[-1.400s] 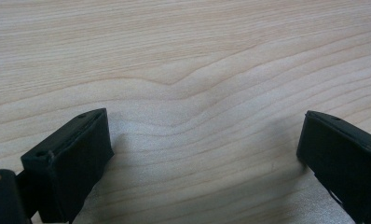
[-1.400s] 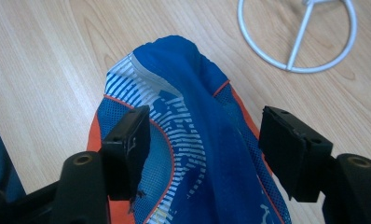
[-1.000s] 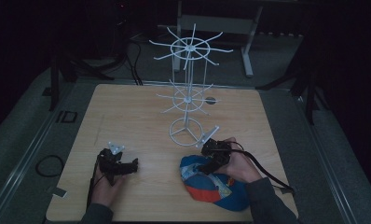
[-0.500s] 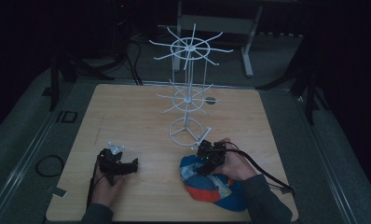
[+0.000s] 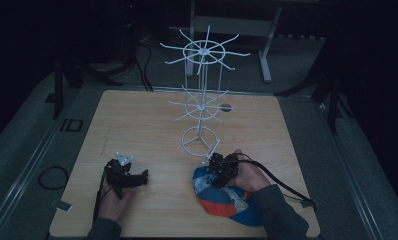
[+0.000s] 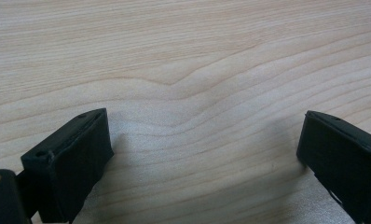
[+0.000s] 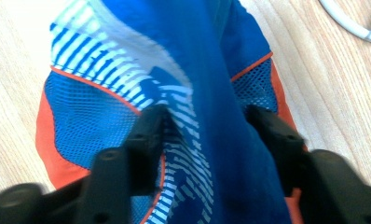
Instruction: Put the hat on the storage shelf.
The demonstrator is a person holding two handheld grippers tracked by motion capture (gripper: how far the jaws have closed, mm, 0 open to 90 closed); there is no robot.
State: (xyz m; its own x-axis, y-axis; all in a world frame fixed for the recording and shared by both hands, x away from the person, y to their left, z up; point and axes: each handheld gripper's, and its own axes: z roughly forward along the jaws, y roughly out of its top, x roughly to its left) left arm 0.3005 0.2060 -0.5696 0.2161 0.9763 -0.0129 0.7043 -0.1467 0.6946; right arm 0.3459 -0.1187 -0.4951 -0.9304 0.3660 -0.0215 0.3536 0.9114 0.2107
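A blue, orange and white striped cap (image 5: pixel 226 199) lies on the wooden table (image 5: pixel 137 125) near its front right. My right gripper (image 5: pixel 217 176) is down on the cap's near-left part. In the right gripper view the cap (image 7: pixel 95 102) has a raised fold of blue fabric between the two jaws, and my right gripper (image 7: pixel 207 123) is shut on that fold. My left gripper (image 5: pixel 141 176) rests at the front left of the table, away from the cap. In the left gripper view my left gripper (image 6: pixel 204 137) is open over bare wood (image 6: pixel 197 56).
A white wire display stand (image 5: pixel 202 102) with two tiers of radial arms stands at mid table, its round base ring (image 7: pixel 356 23) just beyond the cap. A black cable (image 5: pixel 282 182) trails from the right gripper toward the table's right edge.
My right gripper has moved left and down from beside the stand's base onto the cap and closed on a fold of it. The left gripper has stayed where it was.
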